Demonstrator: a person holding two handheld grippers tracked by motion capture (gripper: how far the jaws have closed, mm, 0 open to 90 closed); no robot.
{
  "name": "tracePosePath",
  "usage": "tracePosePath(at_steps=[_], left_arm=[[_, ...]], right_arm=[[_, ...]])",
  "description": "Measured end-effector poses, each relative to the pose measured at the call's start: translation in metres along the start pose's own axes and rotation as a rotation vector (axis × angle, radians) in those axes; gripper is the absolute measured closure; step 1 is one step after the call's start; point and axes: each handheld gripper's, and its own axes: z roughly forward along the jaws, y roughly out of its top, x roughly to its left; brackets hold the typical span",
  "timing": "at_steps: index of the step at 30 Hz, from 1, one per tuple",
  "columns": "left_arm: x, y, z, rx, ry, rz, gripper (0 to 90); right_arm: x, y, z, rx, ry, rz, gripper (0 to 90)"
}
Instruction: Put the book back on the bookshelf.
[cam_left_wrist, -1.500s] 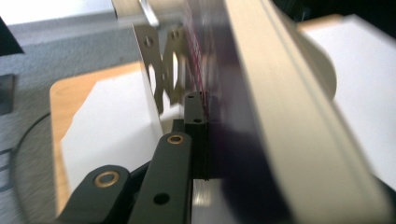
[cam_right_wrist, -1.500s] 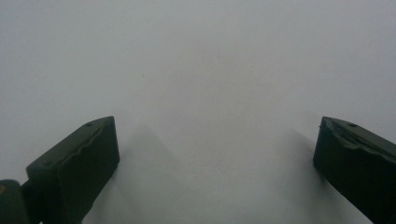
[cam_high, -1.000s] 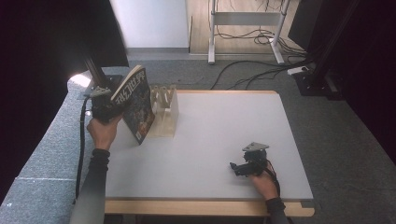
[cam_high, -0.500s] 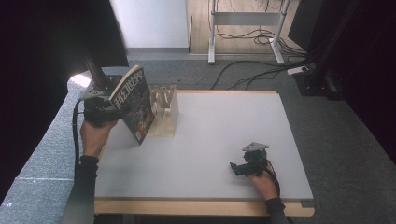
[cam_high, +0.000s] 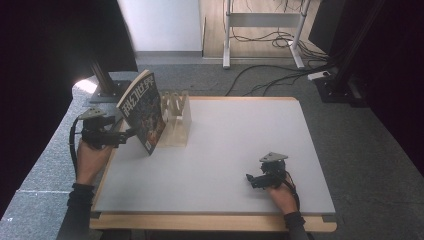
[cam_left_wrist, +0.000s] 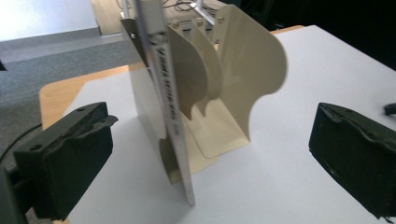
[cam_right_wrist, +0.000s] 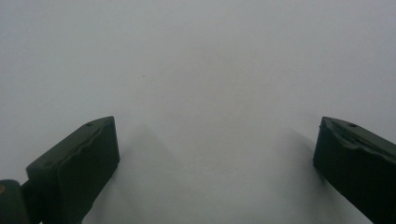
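A thin book with a dark picture cover stands on its edge at the table's left. It leans against a cream metal file rack with several curved dividers. My left gripper sits just left of the book with its jaws wide apart; they have just been opening. In the left gripper view the book's spine rises in front of the rack. It stands ahead of the gap of the left gripper and touches neither pad. My right gripper rests open on the table near its front right, its jaws holding nothing.
The white tabletop stretches between the rack and the right hand. Its wooden edge runs along the front. Grey carpet, cables and a metal stand lie beyond the far edge.
The left gripper has let go of the book and drawn back to the left. The book now stands by itself against the rack. The right gripper has not moved.
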Motion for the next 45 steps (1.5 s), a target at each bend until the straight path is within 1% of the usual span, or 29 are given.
tracePosePath(at_steps=[2,3,5,6,7,8,9,10,13,14,16,19,22,25,29,32,36,37,38,39,40,42,44,45], left_arm=[[-0.005,-0.002,-0.004,-0.005,-0.005,0.011,0.0],[-0.005,-0.002,-0.004,-0.005,-0.005,0.011,0.0],[-0.01,-0.005,-0.009,-0.008,-0.019,0.022,0.0],[-0.015,-0.007,-0.011,-0.009,-0.029,0.035,0.0],[-0.015,-0.007,-0.011,-0.009,-0.029,0.035,0.0],[-0.022,-0.009,-0.013,-0.005,-0.04,0.053,0.0],[-0.022,-0.009,-0.013,-0.005,-0.04,0.053,0.0],[-0.029,-0.011,-0.013,-0.003,-0.051,0.069,0.0],[-0.039,-0.014,-0.01,0.008,-0.08,0.091,0.0],[-0.039,-0.014,-0.01,0.008,-0.08,0.091,0.0],[-0.049,-0.016,-0.005,0.016,-0.103,0.109,0.0],[-0.058,-0.018,0.002,0.02,-0.132,0.119,0.0],[-0.066,-0.02,0.013,0.05,-0.176,0.124,0.0],[-0.074,-0.022,0.023,0.064,-0.187,0.147,0.0],[-0.082,-0.026,0.036,0.067,-0.205,0.167,0.0],[-0.087,-0.03,0.046,0.07,-0.223,0.171,0.0],[-0.09,-0.038,0.061,0.085,-0.238,0.169,0.0],[-0.09,-0.038,0.061,0.085,-0.238,0.169,0.0],[-0.092,-0.042,0.067,0.096,-0.235,0.173,0.0],[-0.092,-0.042,0.067,0.096,-0.235,0.173,0.0],[-0.093,-0.046,0.073,0.106,-0.238,0.174,0.0],[-0.093,-0.049,0.076,0.112,-0.24,0.175,0.0],[-0.094,-0.057,0.085,0.13,-0.239,0.182,0.0],[-0.094,-0.057,0.085,0.13,-0.239,0.182,0.0]], right_arm=[[0.0,0.0,0.0,0.0,0.0,0.0,0.0],[0.0,0.0,0.0,0.0,0.0,0.0,0.0],[0.0,0.0,0.0,0.0,0.0,0.0,0.0],[0.0,0.0,0.0,0.0,0.0,0.0,0.0],[0.0,0.0,0.0,0.0,0.0,0.0,0.0],[0.0,0.0,0.0,0.0,0.0,0.0,0.0],[0.0,0.0,0.0,0.0,0.0,0.0,0.0],[0.0,0.0,0.0,0.0,0.0,0.002,0.0],[0.0,0.0,0.0,0.0,0.0,0.001,0.0],[0.0,0.0,0.0,0.0,0.0,0.001,0.0],[0.0,0.0,0.0,0.001,0.0,0.002,0.0],[0.0,0.0,0.0,0.0,0.0,0.002,0.0],[0.0,0.0,0.0,0.0,0.0,0.002,0.0],[0.0,0.0,0.0,0.001,0.0,0.002,0.0],[0.0,0.0,0.0,0.0,0.0,0.002,0.0],[0.0,0.0,0.0,0.002,0.0,0.004,0.0],[0.0,0.0,0.0,0.002,0.0,0.004,0.0],[0.0,0.0,0.0,0.002,0.0,0.004,0.0],[0.0,0.0,0.0,0.002,0.0,0.004,0.0],[0.0,0.0,0.0,0.002,0.0,0.004,0.0],[0.0,0.0,0.0,0.002,0.0,0.004,0.0],[0.0,0.0,0.0,0.002,0.0,0.003,0.0],[0.0,0.0,0.0,0.002,0.0,0.004,0.0],[0.0,0.0,0.0,0.002,0.0,0.004,0.0]])
